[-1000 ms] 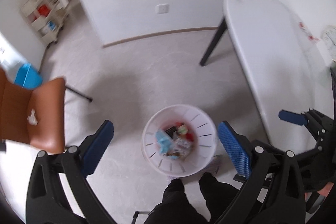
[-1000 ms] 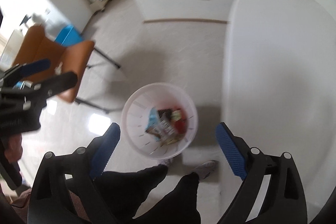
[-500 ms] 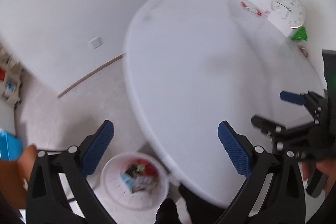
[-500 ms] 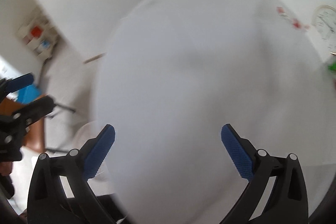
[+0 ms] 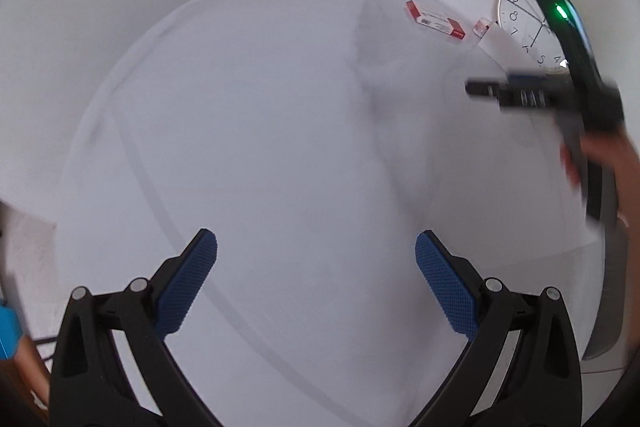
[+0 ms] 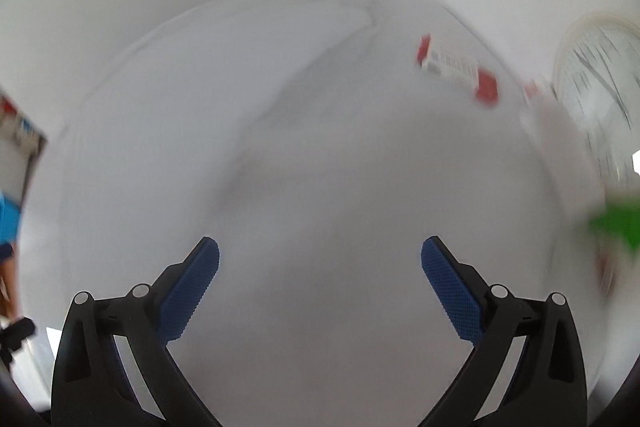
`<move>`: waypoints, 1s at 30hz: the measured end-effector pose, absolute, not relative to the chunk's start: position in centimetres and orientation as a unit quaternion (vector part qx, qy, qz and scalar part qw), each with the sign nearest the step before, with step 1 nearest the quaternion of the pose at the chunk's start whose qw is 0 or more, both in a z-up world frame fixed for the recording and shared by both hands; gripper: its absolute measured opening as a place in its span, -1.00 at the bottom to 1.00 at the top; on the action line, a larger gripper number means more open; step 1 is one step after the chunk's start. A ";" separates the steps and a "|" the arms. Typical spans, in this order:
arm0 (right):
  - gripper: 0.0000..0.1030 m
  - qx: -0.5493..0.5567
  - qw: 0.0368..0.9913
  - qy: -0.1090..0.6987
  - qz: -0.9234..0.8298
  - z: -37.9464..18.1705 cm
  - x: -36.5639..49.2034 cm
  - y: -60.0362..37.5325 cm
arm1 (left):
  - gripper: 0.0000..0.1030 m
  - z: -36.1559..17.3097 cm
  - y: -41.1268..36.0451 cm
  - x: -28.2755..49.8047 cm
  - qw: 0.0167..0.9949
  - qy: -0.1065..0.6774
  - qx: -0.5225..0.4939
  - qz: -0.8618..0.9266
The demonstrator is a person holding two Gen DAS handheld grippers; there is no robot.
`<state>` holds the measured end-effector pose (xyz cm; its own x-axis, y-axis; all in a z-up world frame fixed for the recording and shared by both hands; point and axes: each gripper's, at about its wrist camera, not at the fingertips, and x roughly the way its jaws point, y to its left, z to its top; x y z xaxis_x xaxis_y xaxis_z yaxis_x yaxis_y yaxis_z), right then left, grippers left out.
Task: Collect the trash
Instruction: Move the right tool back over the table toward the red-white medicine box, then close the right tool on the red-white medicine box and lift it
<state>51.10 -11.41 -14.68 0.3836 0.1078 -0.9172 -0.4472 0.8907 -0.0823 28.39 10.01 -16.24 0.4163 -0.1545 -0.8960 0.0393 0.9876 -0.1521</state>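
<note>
Both grippers hang over a white oval table (image 5: 260, 147). My left gripper (image 5: 316, 247) is open with nothing between its blue pads. My right gripper (image 6: 320, 251) is open and empty too; in the left wrist view it shows blurred at the right (image 5: 512, 89), held by a hand. A red and white wrapper (image 5: 435, 19) lies at the table's far side, also seen blurred from the right wrist (image 6: 456, 69). A small red and white scrap (image 5: 481, 26) lies beside it. A green piece (image 6: 618, 227) sits blurred at the right edge.
A round wall clock (image 5: 532, 23) leans at the table's far right, with a white card (image 5: 502, 45) in front of it. White walls stand behind the table. A strip of floor and a brown chair edge (image 5: 28, 367) show at the lower left.
Both grippers swung from above the floor bin to over the table. The bin and chair left the view; the wrapper and clock came closer. The right gripper moved ahead toward the clock.
</note>
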 end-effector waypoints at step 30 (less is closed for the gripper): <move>0.96 -0.404 0.635 0.570 0.330 -23.6 79.8 -15.3 | 0.85 -21.0 9.3 42.0 0.828 0.553 -0.089 -0.019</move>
<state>79.81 -15.26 -23.57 0.1326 -0.0420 -0.9903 -0.8790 0.4566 -0.1370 42.02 9.26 -21.01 0.3880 -0.1297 -0.9125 -0.0665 0.9835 -0.1680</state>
